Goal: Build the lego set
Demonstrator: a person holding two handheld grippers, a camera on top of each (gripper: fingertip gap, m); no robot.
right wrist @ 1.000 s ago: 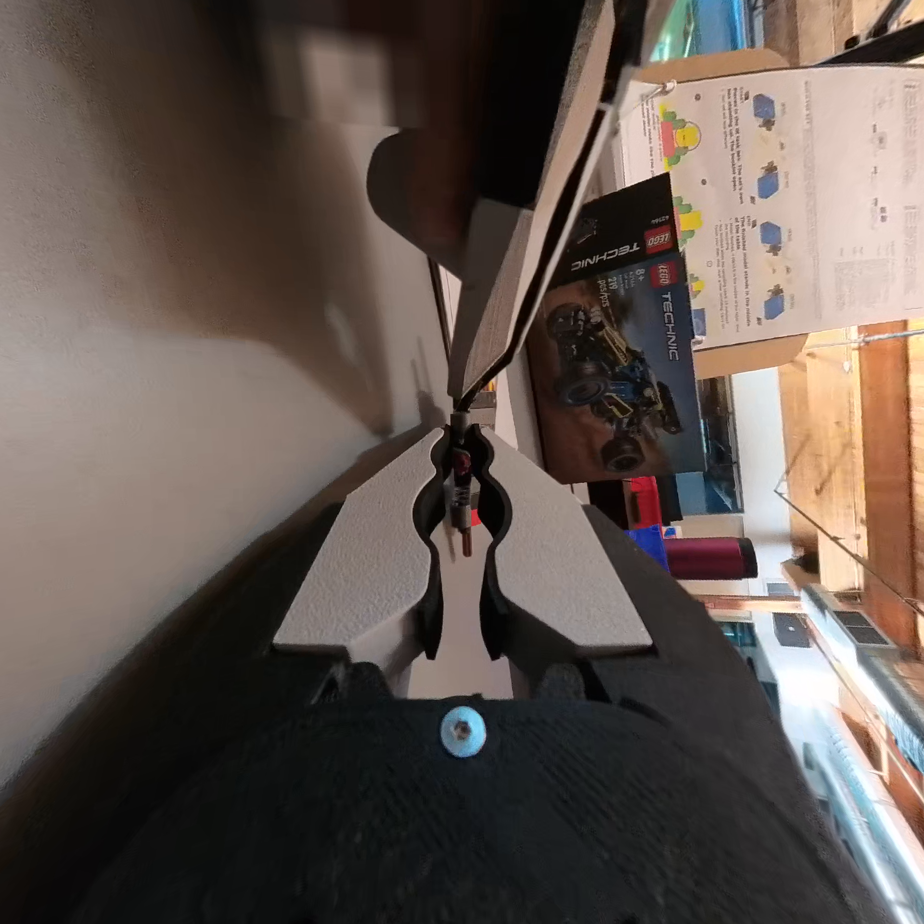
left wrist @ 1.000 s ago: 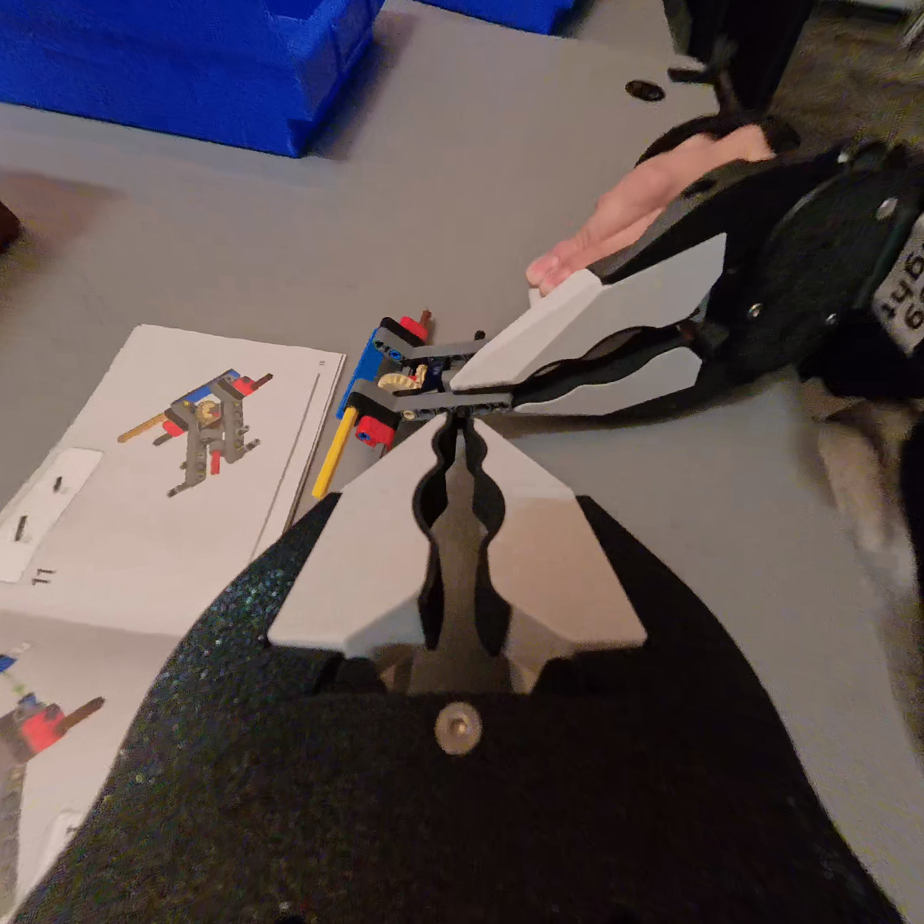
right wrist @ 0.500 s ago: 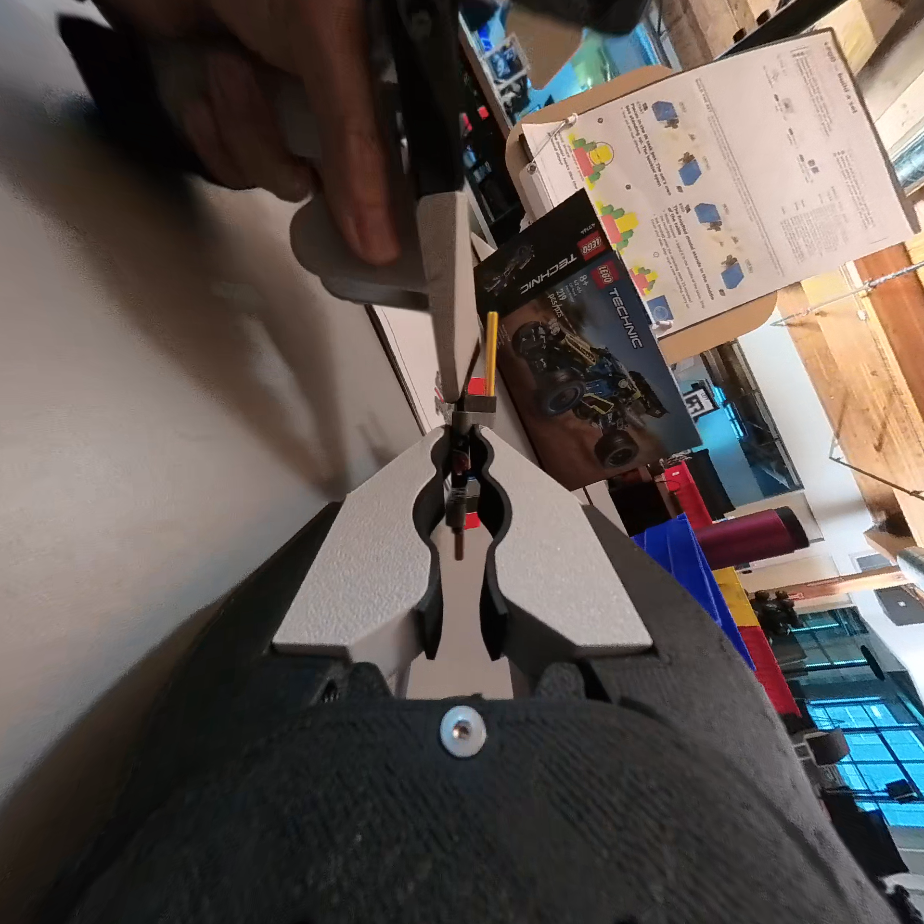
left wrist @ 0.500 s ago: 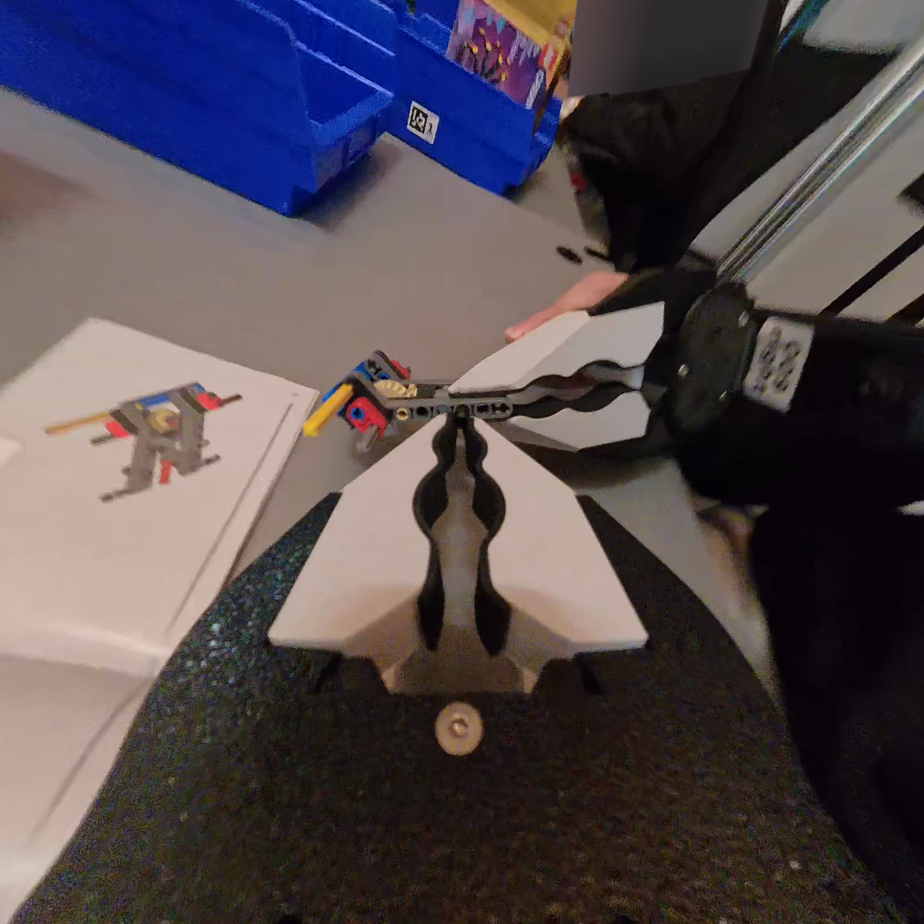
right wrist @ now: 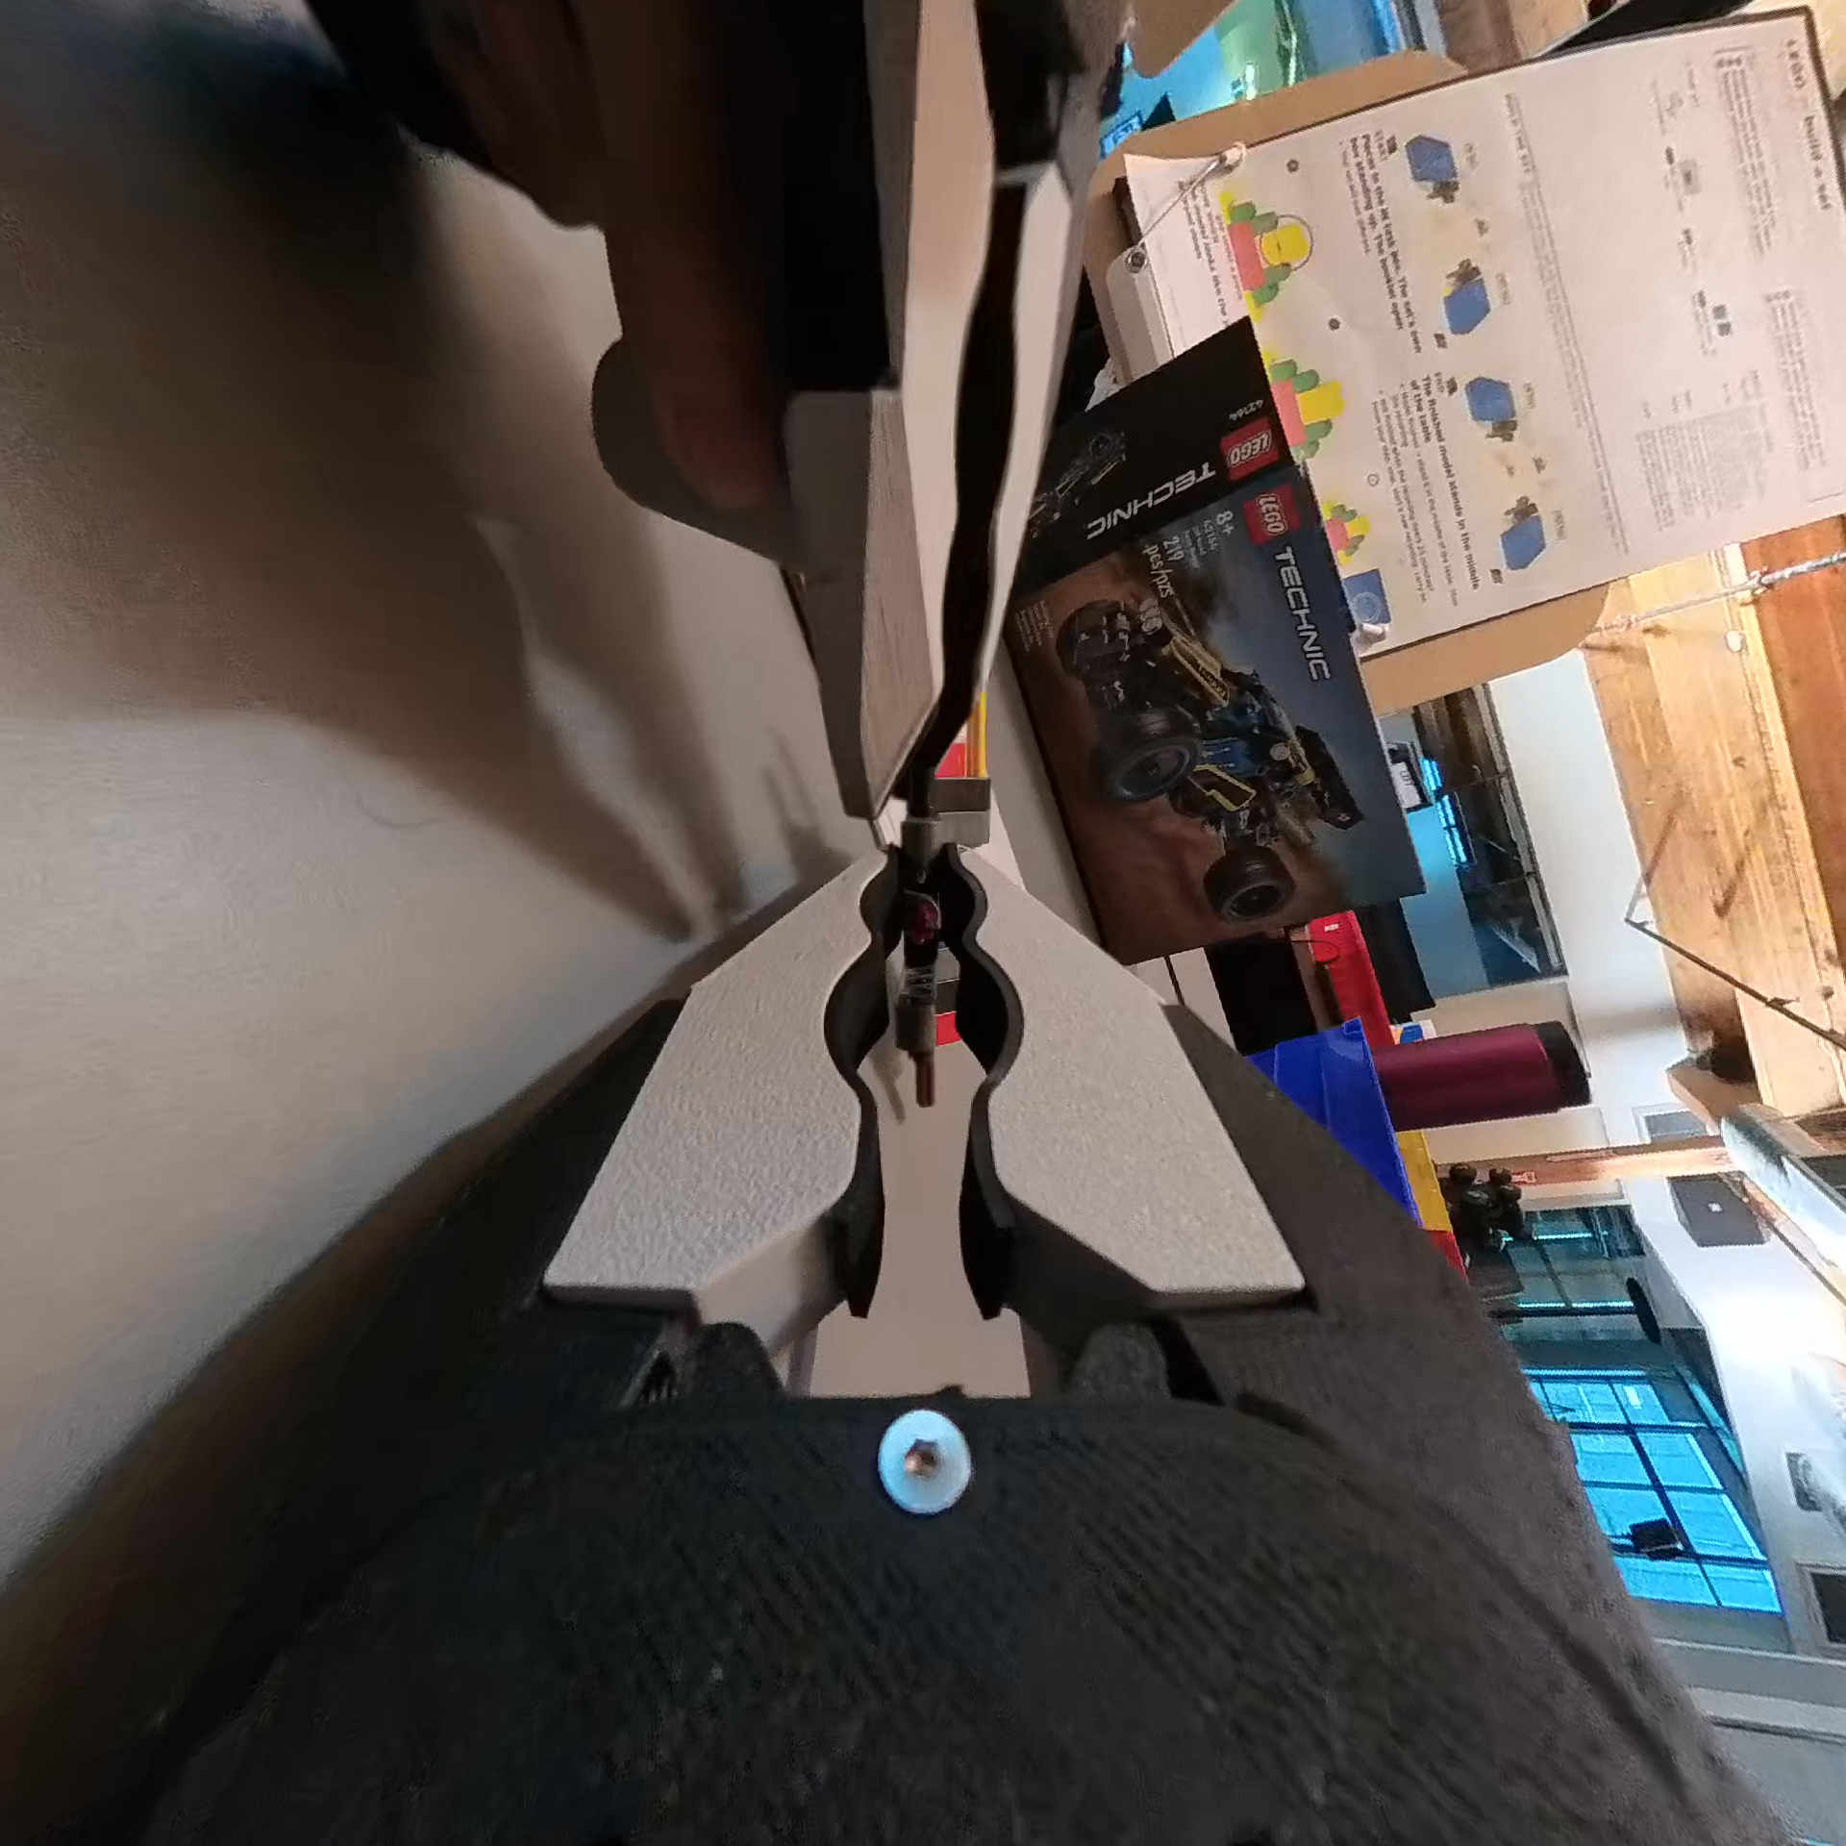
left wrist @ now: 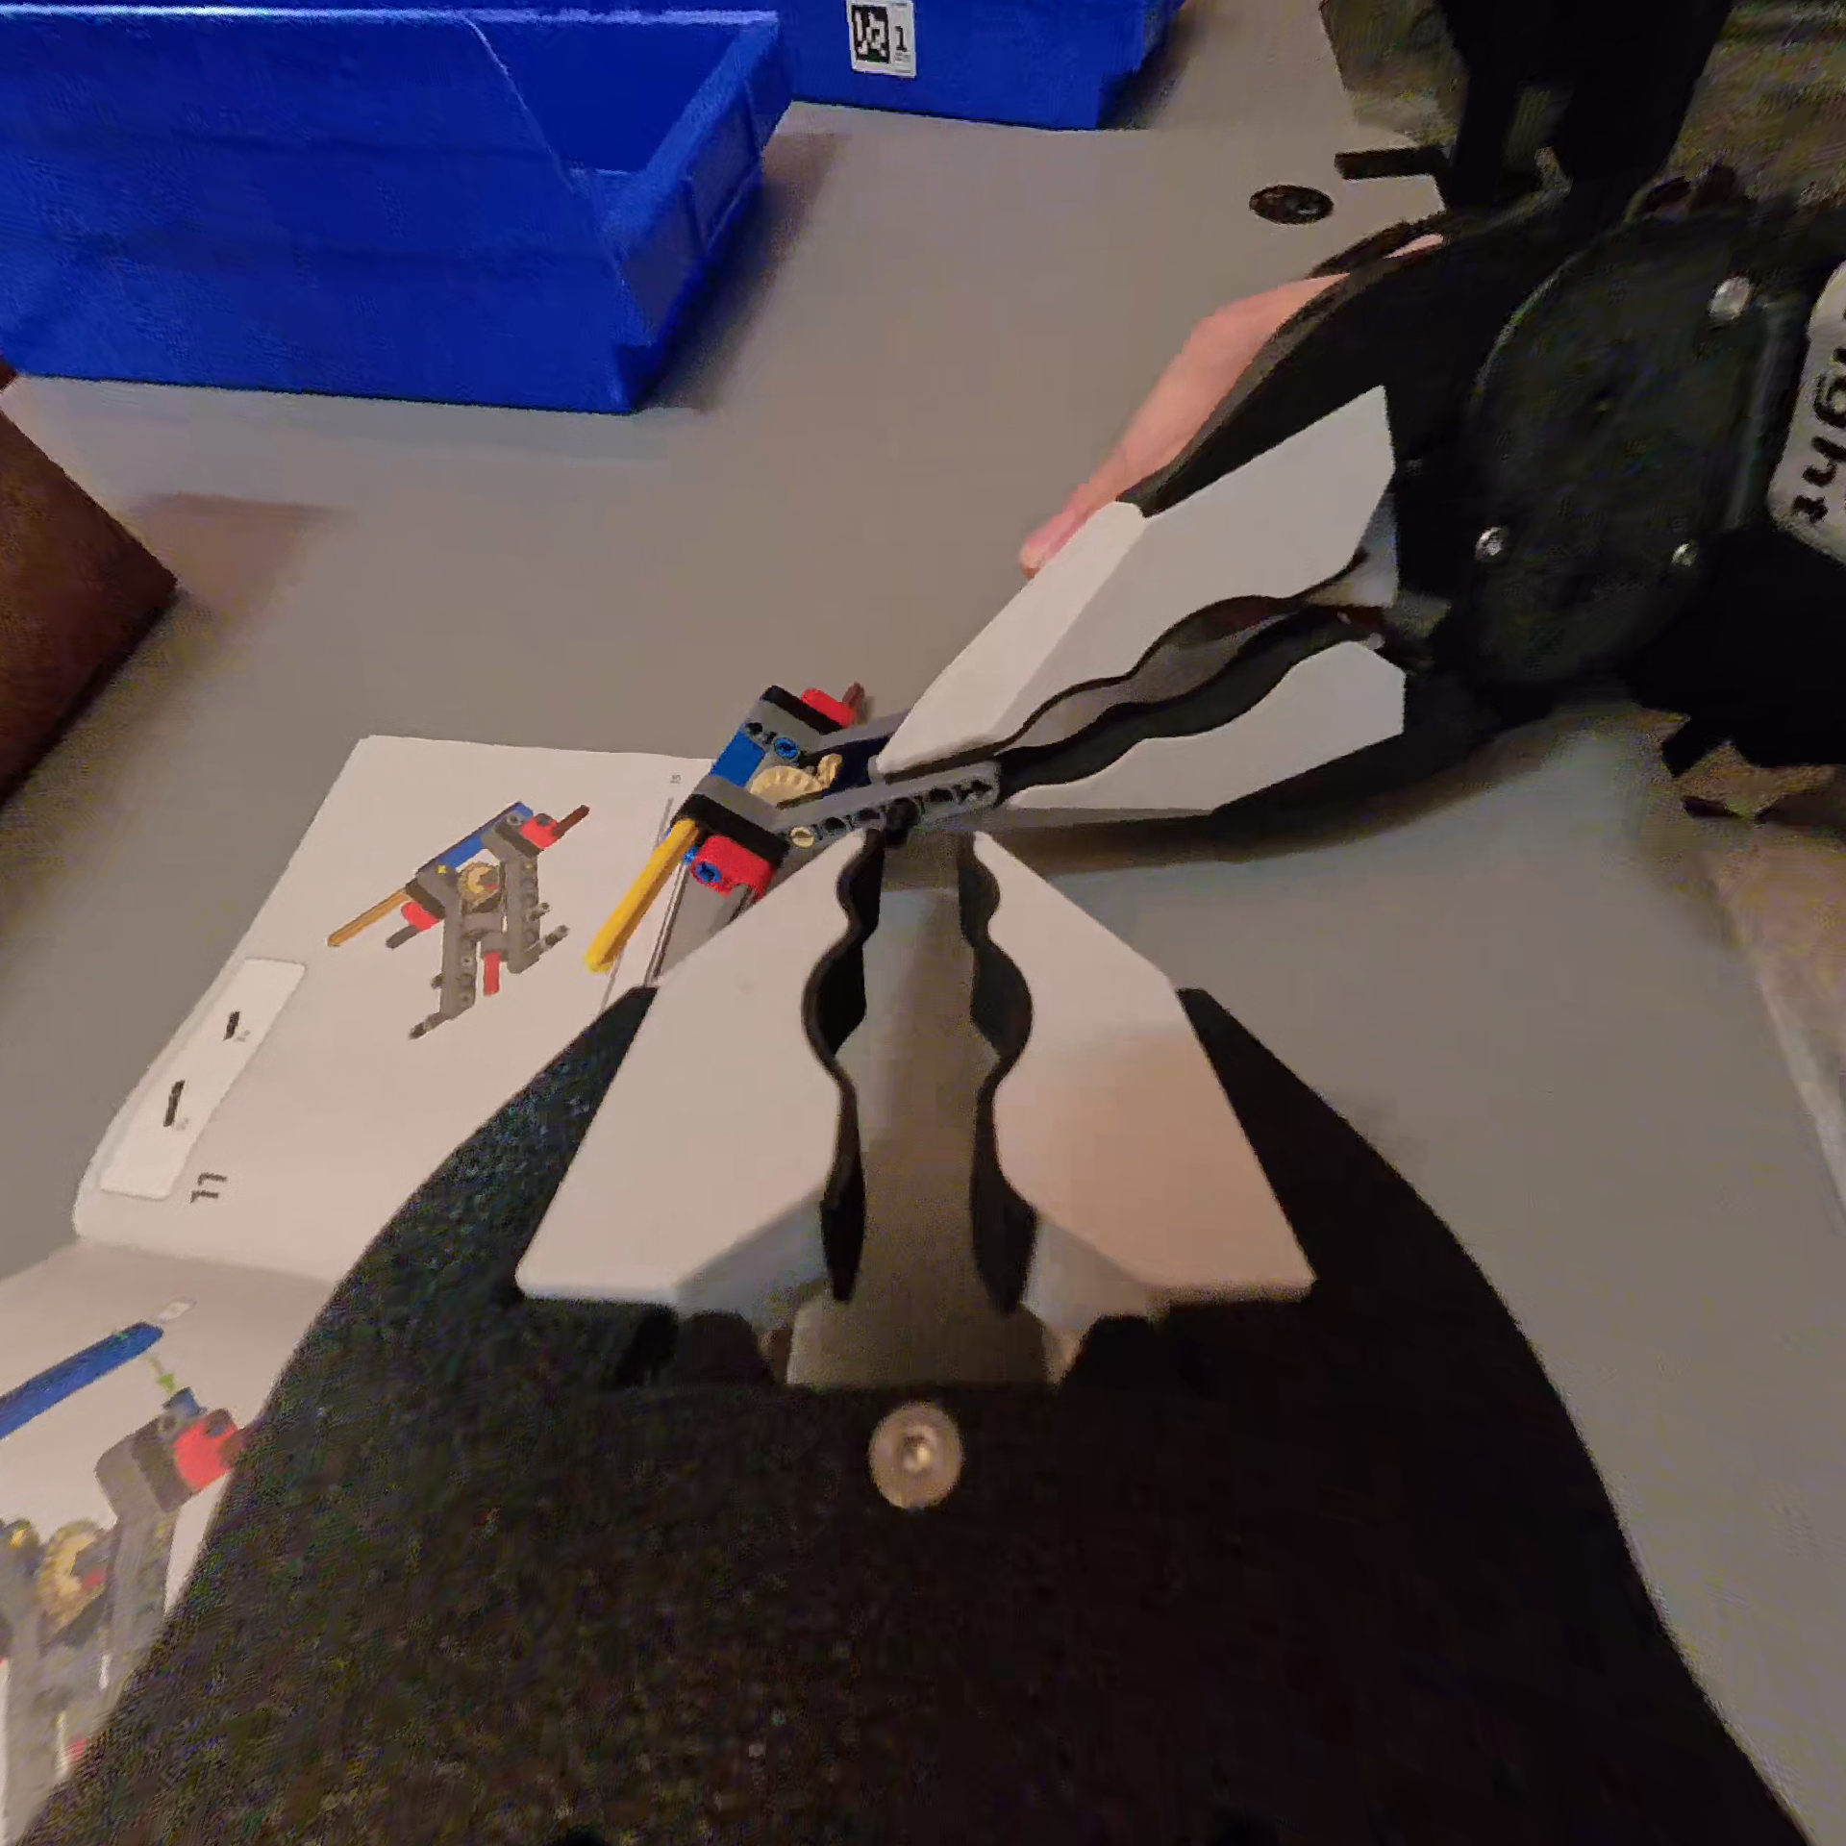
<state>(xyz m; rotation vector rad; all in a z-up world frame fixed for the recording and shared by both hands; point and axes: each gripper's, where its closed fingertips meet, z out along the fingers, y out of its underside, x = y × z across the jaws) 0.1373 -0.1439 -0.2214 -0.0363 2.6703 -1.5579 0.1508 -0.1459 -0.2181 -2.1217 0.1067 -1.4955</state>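
Lying on the left, the open booklet (left wrist: 330, 999) shows a small model. Just right of it, the half-built lego (left wrist: 789, 799) hangs above the table (left wrist: 899, 400). The left gripper (left wrist: 914, 849), jaws partly open, touches its grey beam. The right gripper (left wrist: 929, 774) pinches that beam. Much building looks left.

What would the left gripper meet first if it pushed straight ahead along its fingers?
Probably the grey beam of the lego assembly at the left gripper tips, held by the right gripper; depth unclear.

Grey, blue, red and yellow lego assembly (left wrist: 789, 789); blue bins (left wrist: 380, 200); grey table (left wrist: 899, 400); white instruction booklet (left wrist: 330, 999).
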